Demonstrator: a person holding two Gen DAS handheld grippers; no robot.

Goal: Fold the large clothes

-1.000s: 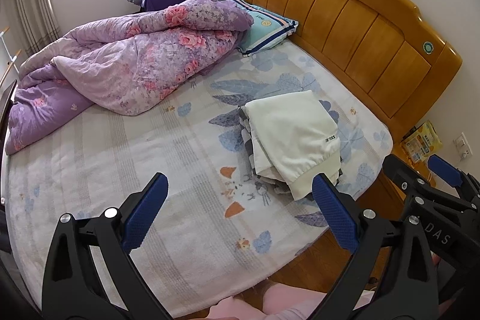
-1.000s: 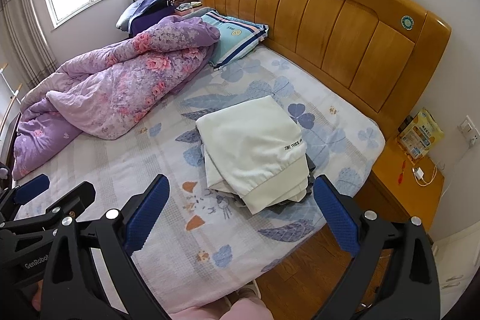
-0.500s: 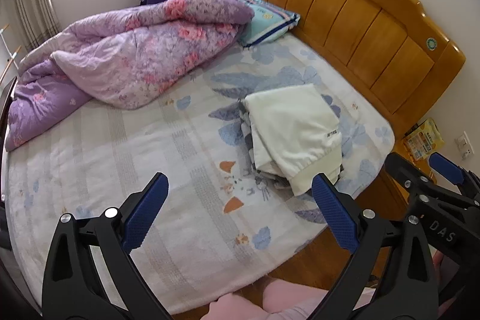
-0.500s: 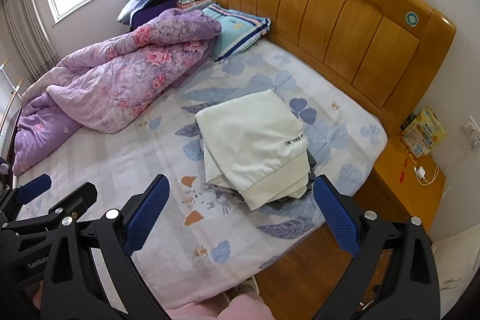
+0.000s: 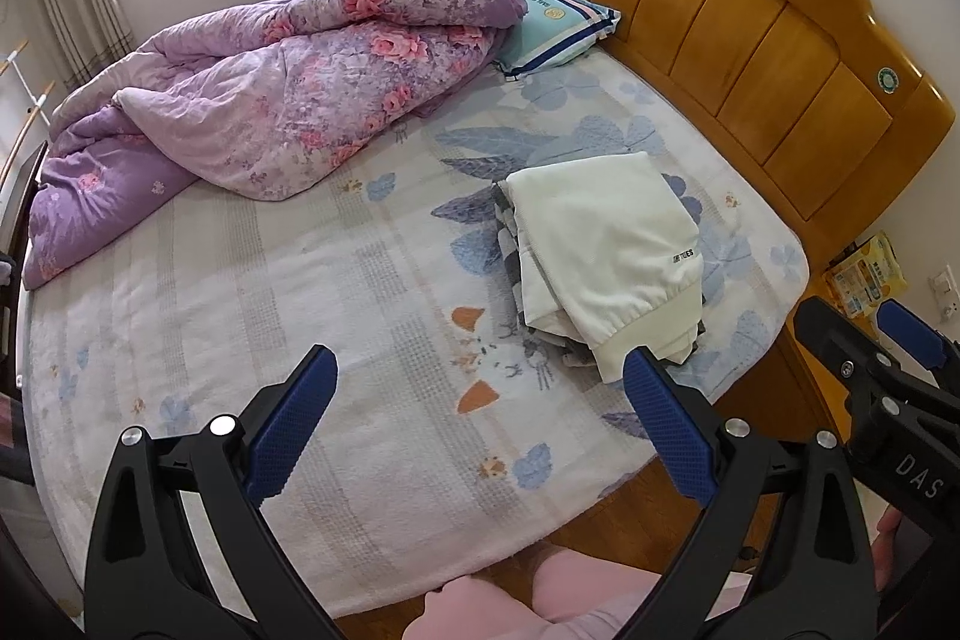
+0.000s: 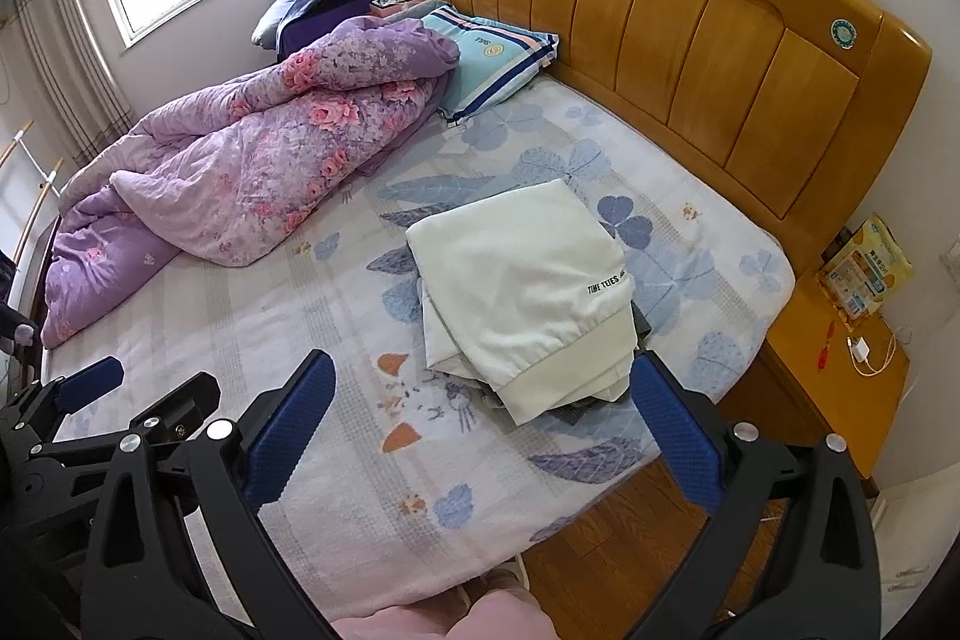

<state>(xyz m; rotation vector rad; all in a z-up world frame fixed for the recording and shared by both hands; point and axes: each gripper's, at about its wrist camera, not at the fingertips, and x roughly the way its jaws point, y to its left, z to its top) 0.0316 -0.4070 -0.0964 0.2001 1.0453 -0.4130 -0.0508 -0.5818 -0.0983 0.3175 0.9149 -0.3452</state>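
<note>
So in the left wrist view the left gripper (image 5: 477, 427) hangs above the near part of the bed (image 5: 198, 316), its 2 blue-padded jaws spread wide with nothing between them. The folded cream garment (image 5: 606, 250) sits on top of a small pile of clothes (image 5: 510, 244) on the right side of the mattress, near the wooden headboard (image 5: 750, 34) and well apart from the crumpled purple floral quilt (image 5: 282, 88) at the far left. A striped teal pillow (image 5: 552, 22) lies against the headboard just beside the quilt. Over in the right wrist view, the right gripper (image 6: 480, 427) is also wide open and empty, held over the bed edge, with the cream garment (image 6: 516, 286) just past its right finger. The left gripper pokes in at the lower left, and a nightstand (image 6: 840, 382) stands right of the bed.
</note>
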